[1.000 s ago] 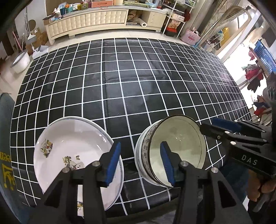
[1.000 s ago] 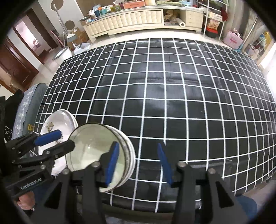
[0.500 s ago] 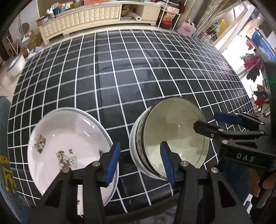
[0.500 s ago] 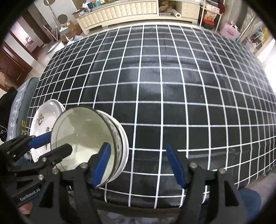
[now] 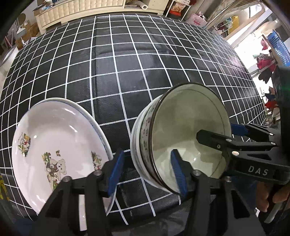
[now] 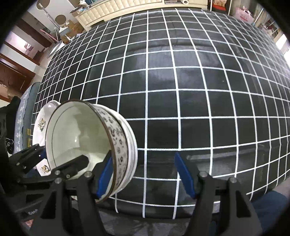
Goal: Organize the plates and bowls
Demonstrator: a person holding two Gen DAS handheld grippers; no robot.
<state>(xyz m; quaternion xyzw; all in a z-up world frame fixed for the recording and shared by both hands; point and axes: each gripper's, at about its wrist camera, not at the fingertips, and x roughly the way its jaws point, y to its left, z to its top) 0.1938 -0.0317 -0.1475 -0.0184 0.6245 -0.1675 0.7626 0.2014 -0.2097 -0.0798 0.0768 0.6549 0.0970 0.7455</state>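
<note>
Black grid-patterned bench (image 5: 126,72). Bowls (image 5: 181,141), nested stack with patterned bands, lower centre of left view, near the bench's front edge. Plates (image 5: 54,148), white with bear print, lower left, just beside. Left gripper (image 5: 147,170): jaws released, straddling the bowls' rim. Right gripper (image 6: 145,177): jaws released, holding nothing.

right gripper (image 6: 146,174) jaws wider than before | both grippers closer to bowl stack (image 5: 181,138)

a black white-gridded tablecloth (image 5: 126,59), a cream tufted cabinet (image 5: 78,9) behind, a blue basket (image 5: 280,47) right.
</note>
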